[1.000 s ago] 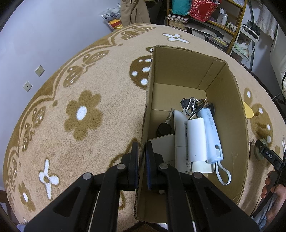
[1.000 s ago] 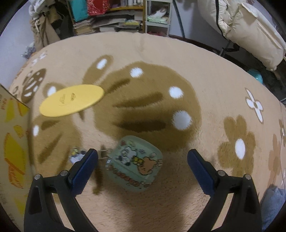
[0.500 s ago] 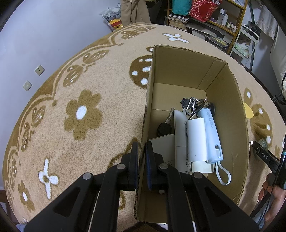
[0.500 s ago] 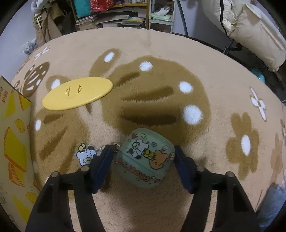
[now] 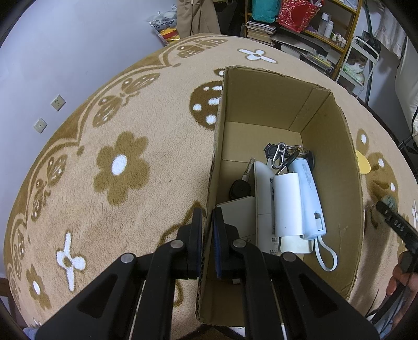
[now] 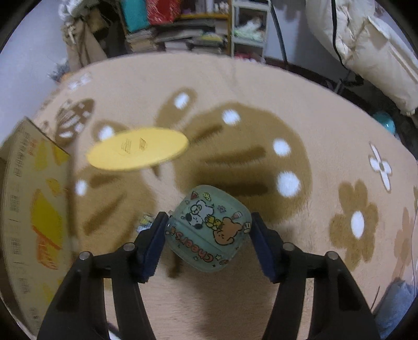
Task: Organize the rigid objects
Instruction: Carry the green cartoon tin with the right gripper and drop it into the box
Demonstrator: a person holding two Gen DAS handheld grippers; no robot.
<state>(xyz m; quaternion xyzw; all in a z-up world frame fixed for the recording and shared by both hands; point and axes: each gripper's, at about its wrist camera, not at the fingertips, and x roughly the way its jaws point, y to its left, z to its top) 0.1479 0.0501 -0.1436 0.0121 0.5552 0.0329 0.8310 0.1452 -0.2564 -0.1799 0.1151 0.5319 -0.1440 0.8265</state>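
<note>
My right gripper (image 6: 207, 235) is shut on a small teal case (image 6: 209, 230) with cartoon animals and "Cheers" on it, held just above the carpet; a charm (image 6: 145, 222) hangs at its left. My left gripper (image 5: 207, 227) is shut on the near left wall of an open cardboard box (image 5: 337, 162). The box holds a pale blue power bank (image 5: 309, 201), a white roll (image 5: 287, 204), white flat devices (image 5: 262, 198), a key bunch (image 5: 283, 155) and a black fob (image 5: 239, 188). The right gripper (image 5: 397, 225) shows at the left wrist view's right edge.
A yellow disc (image 6: 138, 151) lies on the beige flowered carpet (image 5: 117, 167) between case and box (image 6: 28, 209). Shelves (image 5: 300, 23) with books and bags stand at the back. A cream cushion (image 6: 371, 49) sits far right. A grey wall (image 5: 65, 60) lies left.
My right gripper closed on the teal case and lifted it off the carpet. The view swung slightly, showing more of the box. My left gripper stayed clamped on the box wall.
</note>
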